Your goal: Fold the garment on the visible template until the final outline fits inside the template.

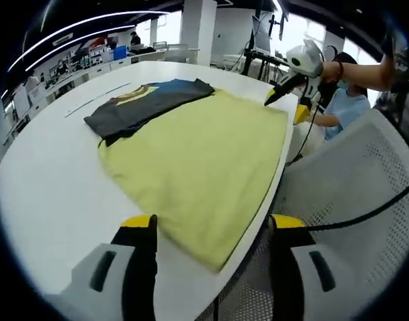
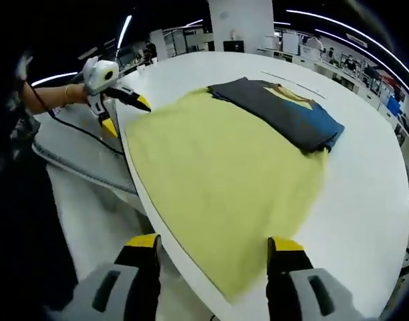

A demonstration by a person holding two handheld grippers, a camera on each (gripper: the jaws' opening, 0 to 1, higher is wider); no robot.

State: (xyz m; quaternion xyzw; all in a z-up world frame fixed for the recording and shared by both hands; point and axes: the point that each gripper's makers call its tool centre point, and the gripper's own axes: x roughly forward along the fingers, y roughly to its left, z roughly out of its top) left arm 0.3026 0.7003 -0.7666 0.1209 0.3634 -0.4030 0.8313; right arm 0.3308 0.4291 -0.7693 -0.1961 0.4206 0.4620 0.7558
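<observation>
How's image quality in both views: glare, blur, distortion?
Left gripper view: strong fisheye bend along the white table, windows behind blown out, yellow garment evenly lit and sharp. Right gripper view: same curvature, ceiling strip lights streak, dark folded garment crisp, left side falls into deep shadow.

Honestly nothing here is readable. The folded dark shirt has a yellow and blue graphic on it, but it's just shapes at this size, no letters or numbers I can make out. No labels or signs I can read anywhere else either.
</observation>
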